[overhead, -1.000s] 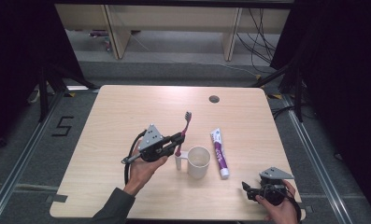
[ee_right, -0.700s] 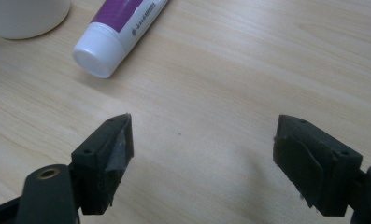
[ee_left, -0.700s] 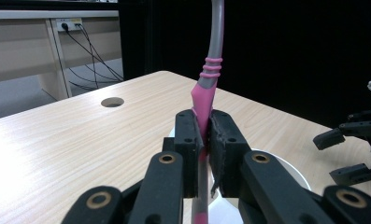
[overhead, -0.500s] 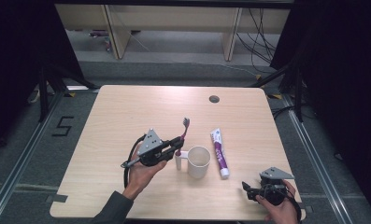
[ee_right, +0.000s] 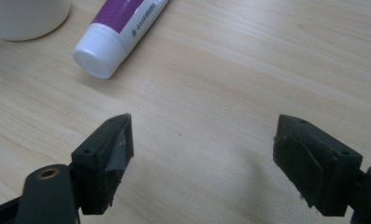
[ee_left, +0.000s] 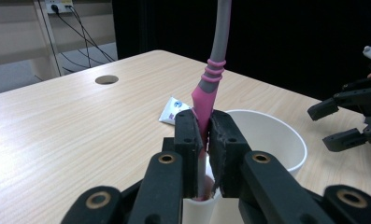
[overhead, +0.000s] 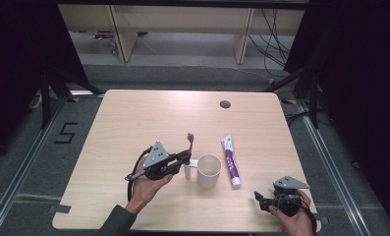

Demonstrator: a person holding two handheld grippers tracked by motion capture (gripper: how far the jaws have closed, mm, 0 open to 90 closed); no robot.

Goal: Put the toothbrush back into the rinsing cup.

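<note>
My left gripper (overhead: pixel 185 158) is shut on a toothbrush (overhead: pixel 190 142) with a pink and grey handle, held nearly upright with its head up. It hovers just left of a white mug (overhead: pixel 208 170), over the mug's handle. In the left gripper view the black pads (ee_left: pixel 189 140) pinch the pink part of the toothbrush (ee_left: pixel 206 98), with the mug (ee_left: pixel 272 135) right behind. A white and purple toothpaste tube (overhead: pixel 231 160) lies to the right of the mug. My right gripper (overhead: pixel 259 199) rests open near the table's front right corner, its gap (ee_right: pixel 202 158) over bare wood, the tube's cap (ee_right: pixel 99 58) ahead.
The light wooden table (overhead: pixel 133 123) has a round cable hole (overhead: pixel 225 104) near its far edge. Dark floor and metal rails surround it, with shelving legs and cables beyond the far side. The other gripper (ee_left: pixel 332 123) shows at the right of the left gripper view.
The left gripper has sunk a little with the toothbrush, bringing the brush head lower and nearer the mug. The right gripper has stayed put.
</note>
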